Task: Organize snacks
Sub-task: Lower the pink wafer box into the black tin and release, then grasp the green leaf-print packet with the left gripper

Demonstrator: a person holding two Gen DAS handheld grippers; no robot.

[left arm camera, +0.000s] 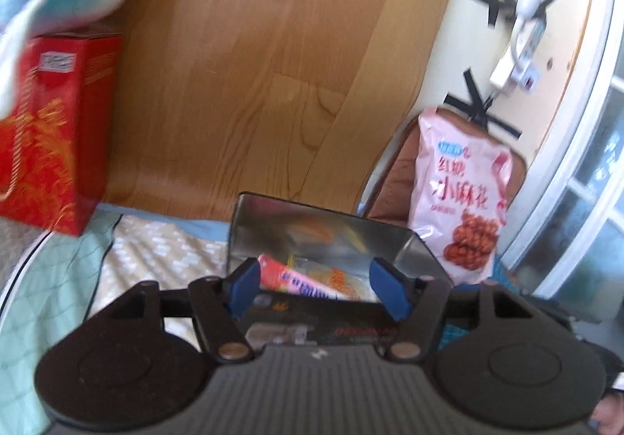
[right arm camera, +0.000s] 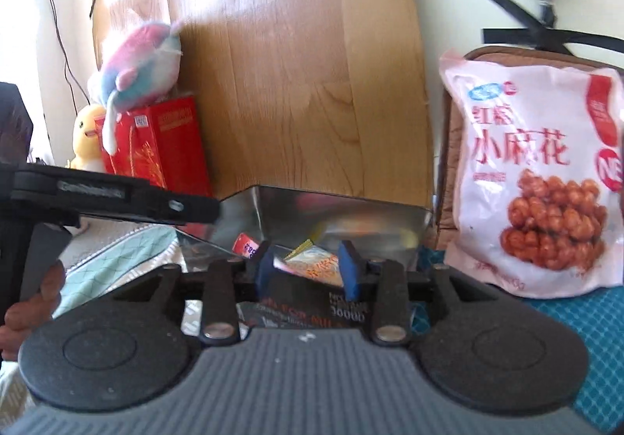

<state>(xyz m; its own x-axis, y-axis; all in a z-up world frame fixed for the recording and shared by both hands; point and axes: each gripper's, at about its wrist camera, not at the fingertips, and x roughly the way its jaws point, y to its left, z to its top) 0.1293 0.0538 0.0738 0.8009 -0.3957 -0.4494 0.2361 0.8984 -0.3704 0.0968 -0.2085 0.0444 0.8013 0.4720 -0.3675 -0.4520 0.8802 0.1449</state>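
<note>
Open metal tin [right arm camera: 339, 213], snack packets [right arm camera: 312, 263] inside.
Pink snack bag [right arm camera: 534, 170] stands upright just right of tin, leaning on brown cushion.

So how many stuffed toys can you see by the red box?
2: a pink and blue plush on top of the red box, and a yellow duck left of it. Others may be hidden.

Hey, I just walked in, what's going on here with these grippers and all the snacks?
A person is sorting snacks with two handheld grippers. Both the left gripper and the right gripper are open and empty, poised at the near edge of a shiny metal tin that already holds a few small snack packets. A large pink snack bag stands outside the tin to its right, leaning on a brown cushion. A red box sits off to the left.
</note>
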